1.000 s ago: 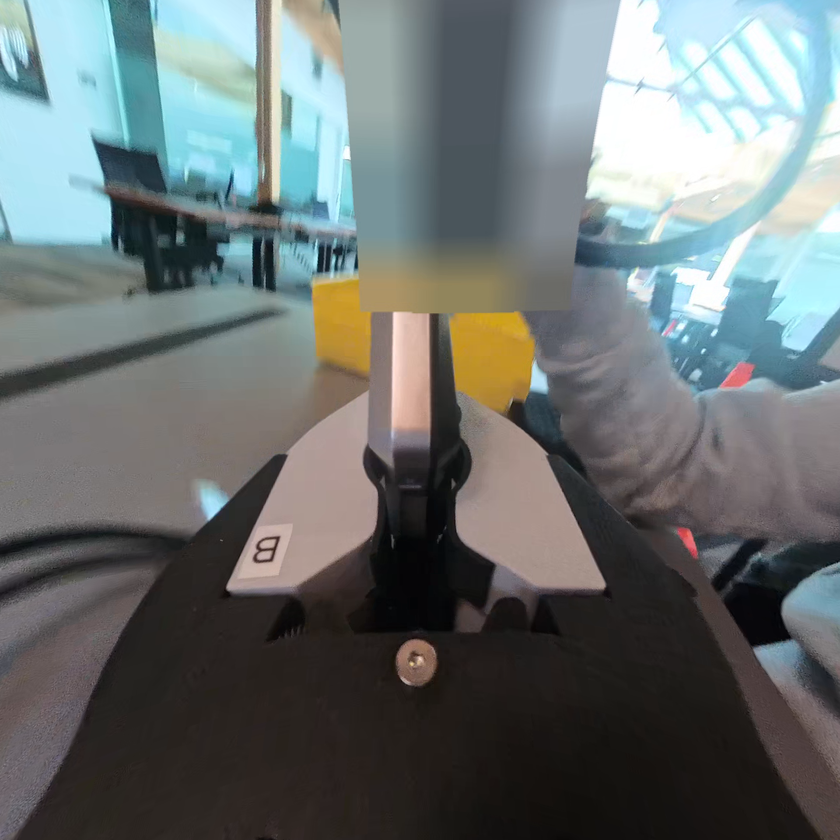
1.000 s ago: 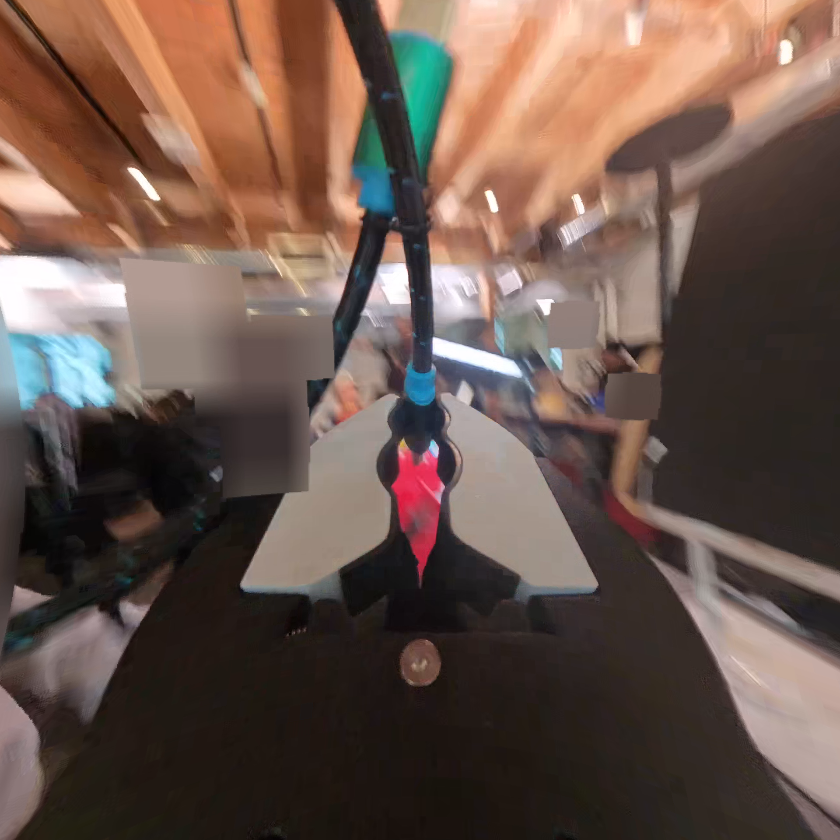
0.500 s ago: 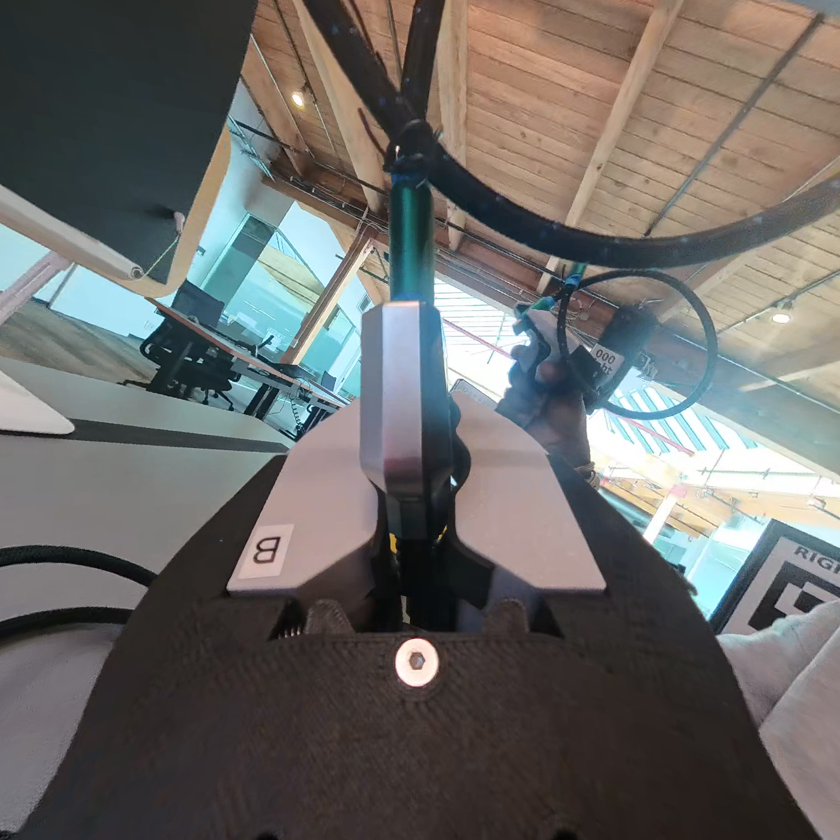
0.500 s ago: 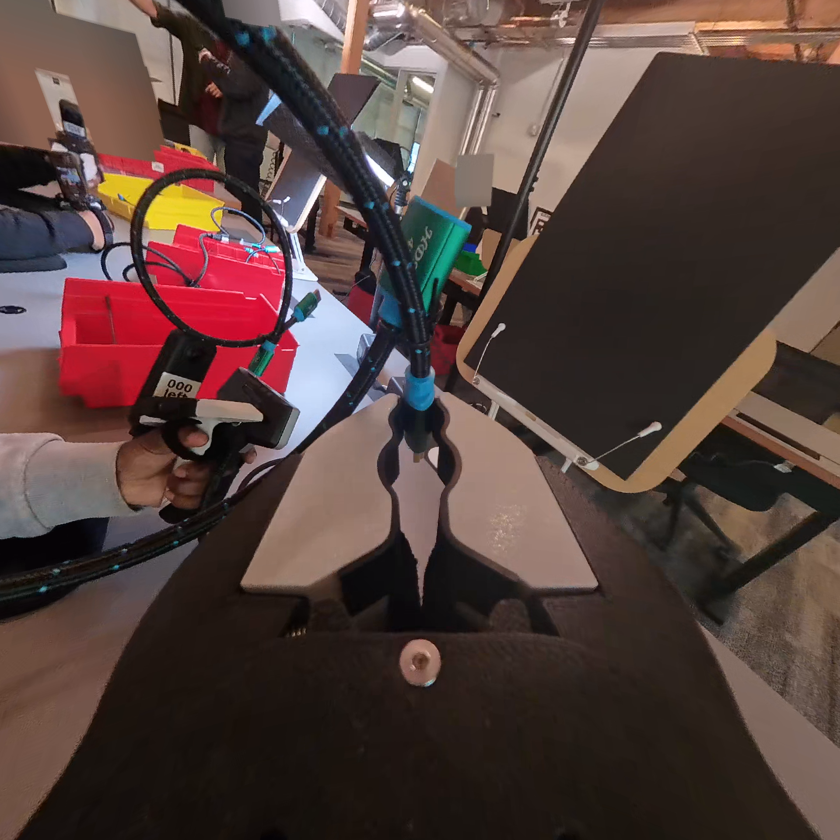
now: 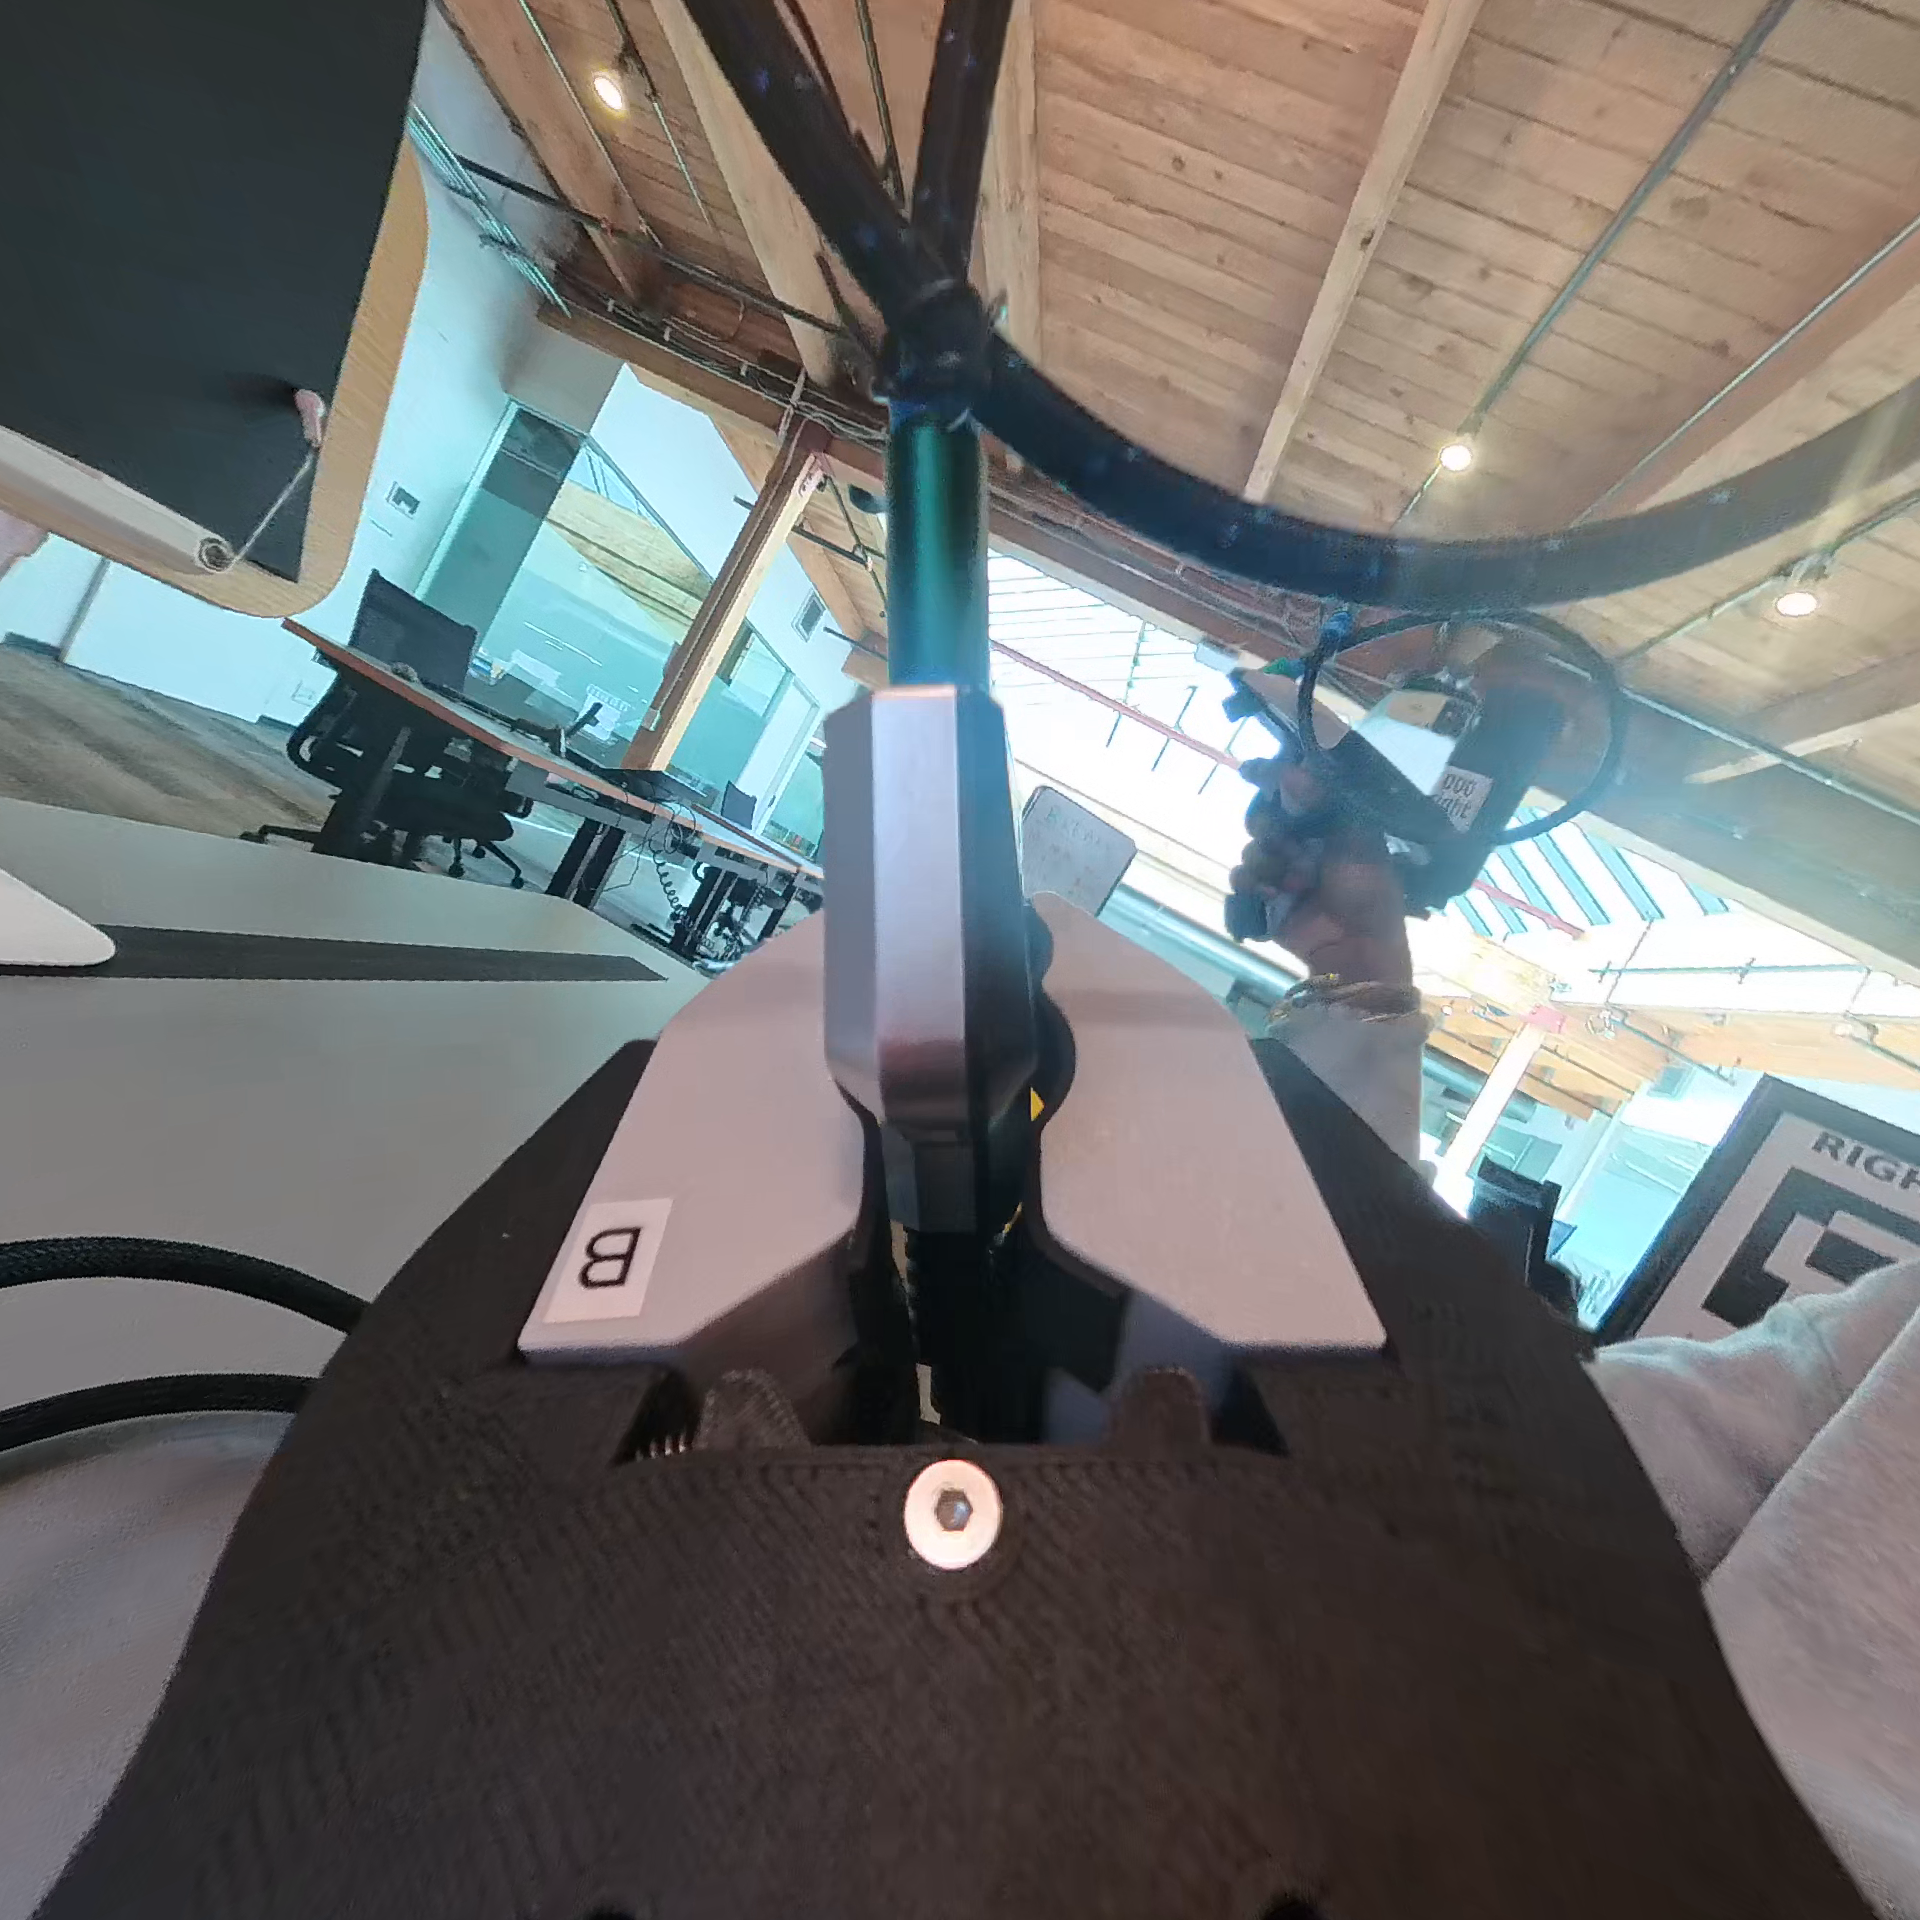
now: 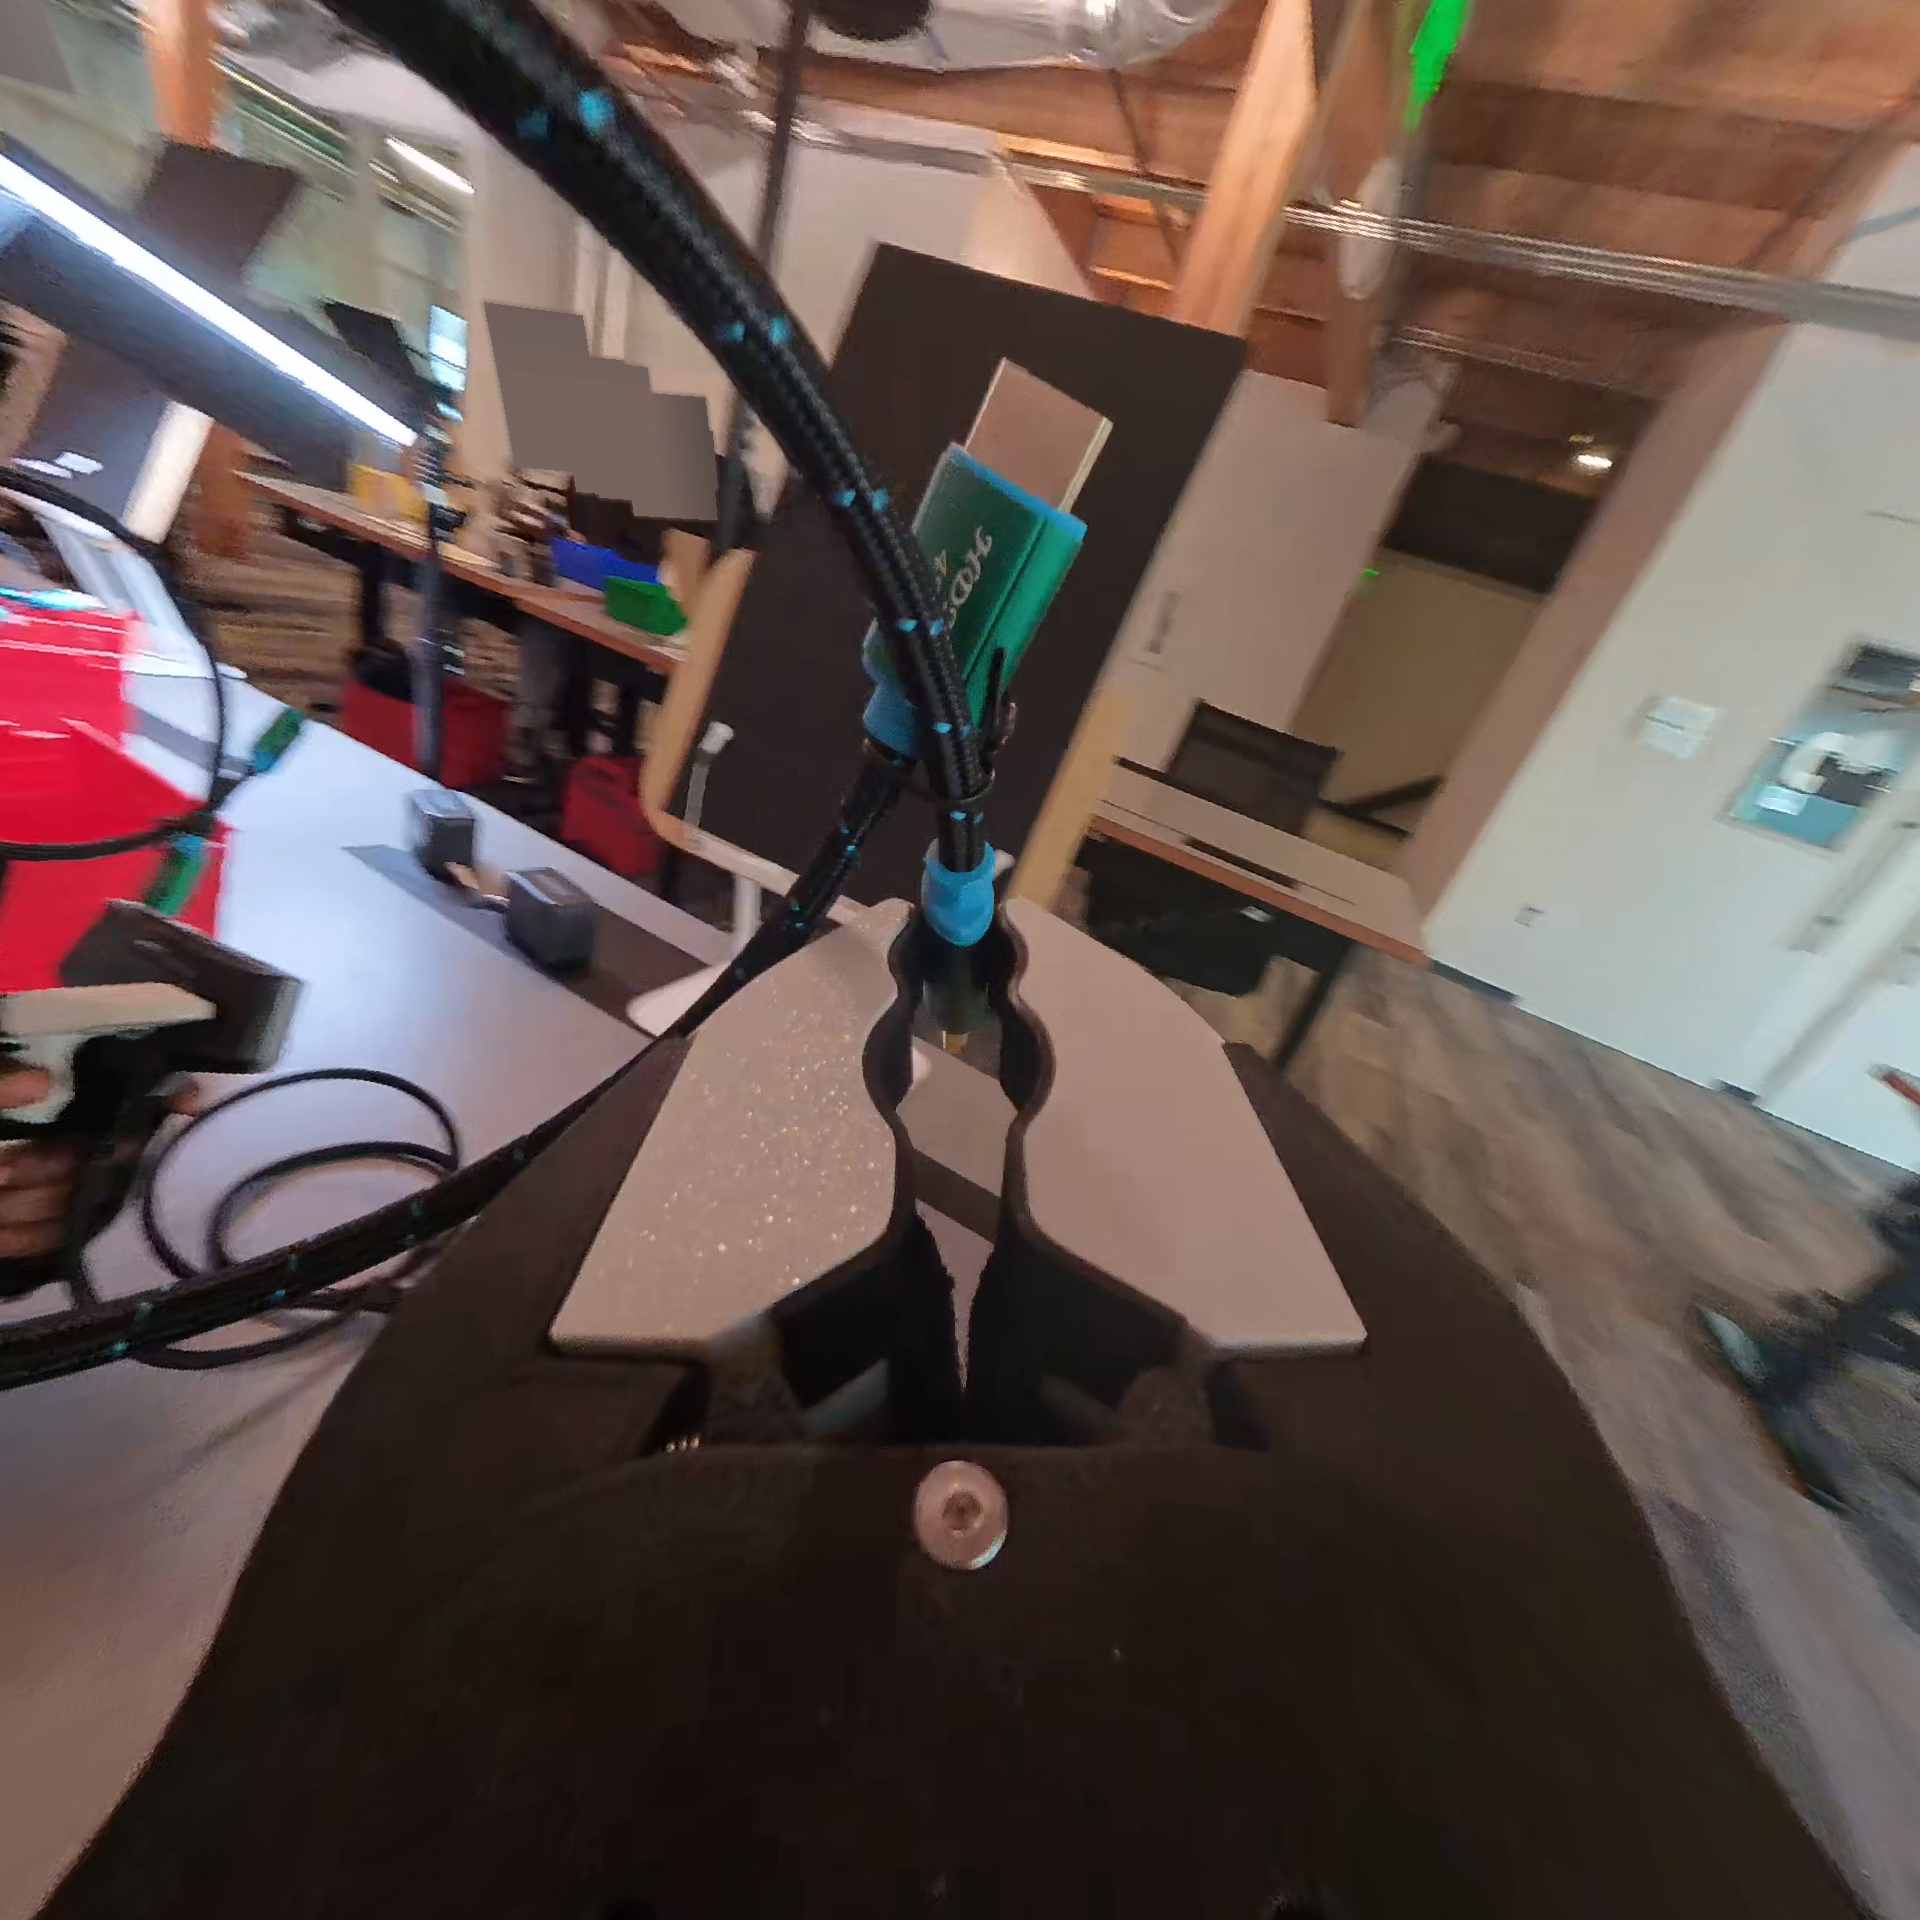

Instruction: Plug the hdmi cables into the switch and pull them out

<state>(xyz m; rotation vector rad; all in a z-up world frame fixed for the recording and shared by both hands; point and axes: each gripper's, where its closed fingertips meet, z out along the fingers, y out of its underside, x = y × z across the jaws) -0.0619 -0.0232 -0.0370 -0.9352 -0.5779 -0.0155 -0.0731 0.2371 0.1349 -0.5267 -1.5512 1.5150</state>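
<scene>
Left wrist view has the left claw clamped on the silver switch, a green plug stuck in its far end. Only the right wrist view shows the right claw pinching a blue-collared cable end, with a loose green HDMI plug above the counter.

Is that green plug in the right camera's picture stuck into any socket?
No, the green plug hangs in the air with its bare metal tip fully exposed, tied to the braided cable.
</scene>
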